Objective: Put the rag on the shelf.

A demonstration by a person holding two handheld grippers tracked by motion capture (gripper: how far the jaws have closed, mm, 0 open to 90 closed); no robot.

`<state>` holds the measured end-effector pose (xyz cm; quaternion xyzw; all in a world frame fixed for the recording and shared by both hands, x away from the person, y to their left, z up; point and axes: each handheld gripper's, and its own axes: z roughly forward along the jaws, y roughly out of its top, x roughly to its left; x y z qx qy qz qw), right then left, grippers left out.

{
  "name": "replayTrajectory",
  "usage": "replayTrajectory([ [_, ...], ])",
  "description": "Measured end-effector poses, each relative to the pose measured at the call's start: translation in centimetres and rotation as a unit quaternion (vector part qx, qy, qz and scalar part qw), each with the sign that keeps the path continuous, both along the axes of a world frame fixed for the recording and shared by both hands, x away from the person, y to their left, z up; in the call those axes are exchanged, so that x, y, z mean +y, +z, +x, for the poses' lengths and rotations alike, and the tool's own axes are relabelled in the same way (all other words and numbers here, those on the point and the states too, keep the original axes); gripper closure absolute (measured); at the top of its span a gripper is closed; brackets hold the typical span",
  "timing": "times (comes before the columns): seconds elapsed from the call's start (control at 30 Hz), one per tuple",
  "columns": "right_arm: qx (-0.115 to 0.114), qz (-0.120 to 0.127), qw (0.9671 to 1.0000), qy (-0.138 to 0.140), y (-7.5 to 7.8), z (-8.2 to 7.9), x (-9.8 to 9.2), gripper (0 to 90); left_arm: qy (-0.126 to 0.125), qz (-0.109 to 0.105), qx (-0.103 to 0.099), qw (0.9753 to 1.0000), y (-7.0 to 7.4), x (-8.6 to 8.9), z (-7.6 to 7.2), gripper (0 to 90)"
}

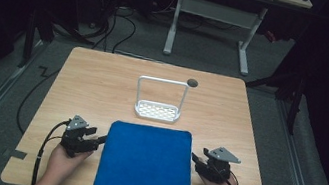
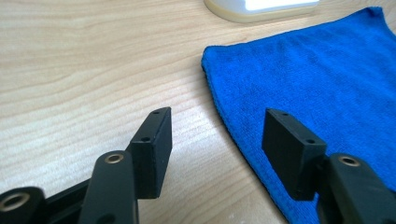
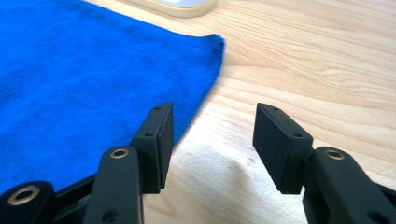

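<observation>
Blue square microfibre cloth (image 1: 146, 166) lies flat on the light wooden tabletop (image 1: 92, 85), centred at the near edge, its near side hanging over that edge. Left tool (image 1: 96, 138) sits just beside the cloth's left edge, jaws apart, one jaw over the hem in the left gripper view. Right tool (image 1: 195, 159) sits just beside the right edge, jaws apart, straddling the hem. White plastic rack with a tall wire handle (image 1: 158, 110) stands just beyond the cloth's far edge. Bare wood lies open left, right and far.
</observation>
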<state>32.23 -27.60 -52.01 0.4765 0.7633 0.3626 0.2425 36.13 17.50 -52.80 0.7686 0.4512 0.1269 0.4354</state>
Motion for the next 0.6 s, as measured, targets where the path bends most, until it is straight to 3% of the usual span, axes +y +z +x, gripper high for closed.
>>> replayTrajectory([
  [0.37,0.003,0.021,0.9997,-0.008,-0.2,0.5,-1.1,44.1,-0.001,0.001,-0.009,1.0,0.0,-0.2,0.1,41.2],
  [0.6,0.008,0.03,0.9995,-0.012,-0.3,0.9,-1.3,43.7,0.01,-0.015,-0.007,0.9998,0.1,0.7,0.0,41.0],
])
